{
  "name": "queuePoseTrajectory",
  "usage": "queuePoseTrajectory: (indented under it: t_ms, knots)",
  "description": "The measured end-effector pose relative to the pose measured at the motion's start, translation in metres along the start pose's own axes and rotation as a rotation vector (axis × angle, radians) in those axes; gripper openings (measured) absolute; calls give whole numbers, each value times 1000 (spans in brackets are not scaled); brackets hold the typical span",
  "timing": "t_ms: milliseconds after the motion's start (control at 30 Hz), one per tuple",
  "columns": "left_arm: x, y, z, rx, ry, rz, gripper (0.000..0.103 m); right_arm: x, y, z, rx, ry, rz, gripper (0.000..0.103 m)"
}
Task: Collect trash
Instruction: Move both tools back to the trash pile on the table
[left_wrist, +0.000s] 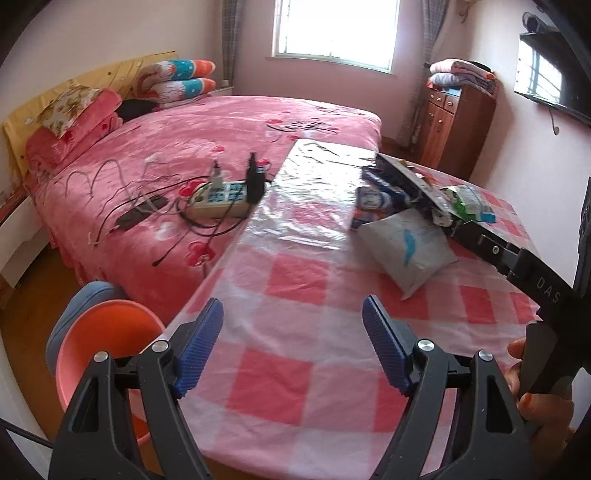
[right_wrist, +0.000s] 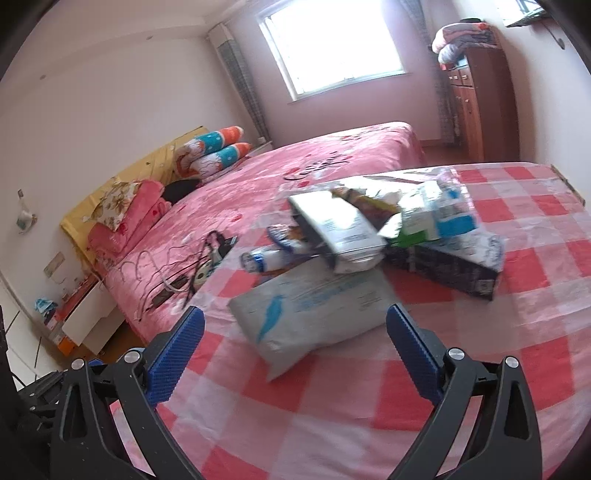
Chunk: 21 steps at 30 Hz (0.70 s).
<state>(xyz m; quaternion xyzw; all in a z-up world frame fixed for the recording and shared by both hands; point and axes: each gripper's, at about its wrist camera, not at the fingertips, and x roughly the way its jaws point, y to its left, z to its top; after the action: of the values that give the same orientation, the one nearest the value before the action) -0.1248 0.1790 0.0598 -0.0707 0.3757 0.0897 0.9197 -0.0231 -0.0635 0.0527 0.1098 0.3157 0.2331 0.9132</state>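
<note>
A heap of trash lies on the pink checked table (right_wrist: 369, 424). In it are a white mailer bag (right_wrist: 314, 314), a plastic bottle (right_wrist: 258, 258), a grey carton (right_wrist: 343, 229), a green and blue carton (right_wrist: 432, 218) and a black box (right_wrist: 454, 269). My right gripper (right_wrist: 295, 350) is open, and the mailer's near corner lies between its blue pads without touching them. My left gripper (left_wrist: 293, 343) is open over bare cloth, well short of the mailer bag (left_wrist: 406, 247). One of my right gripper's fingers (left_wrist: 487, 247) reaches to the heap's right side, with a hand (left_wrist: 535, 391) behind it.
An orange bin (left_wrist: 107, 339) stands on the floor by the table's left edge. The pink bed (left_wrist: 166, 155) beside the table carries a power strip (left_wrist: 221, 199) with tangled cables. A clear plastic sheet (left_wrist: 314, 192) covers the table's far part. A wooden cabinet (left_wrist: 454, 125) stands behind.
</note>
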Motion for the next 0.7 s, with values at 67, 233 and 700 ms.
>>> queuePoseTrajectory:
  t_ms: [67,233,700]
  knots:
    - [2,-9,3,12,-1,-12,79,-4,-11,3,8,-10,-24,97]
    - [12,-35,13,44,6,-43,79,-11,-42,12,55,-22,-77,97]
    - [61,-105,88,42,59,-184,79,-3,-124,71,304,-6,-26,97]
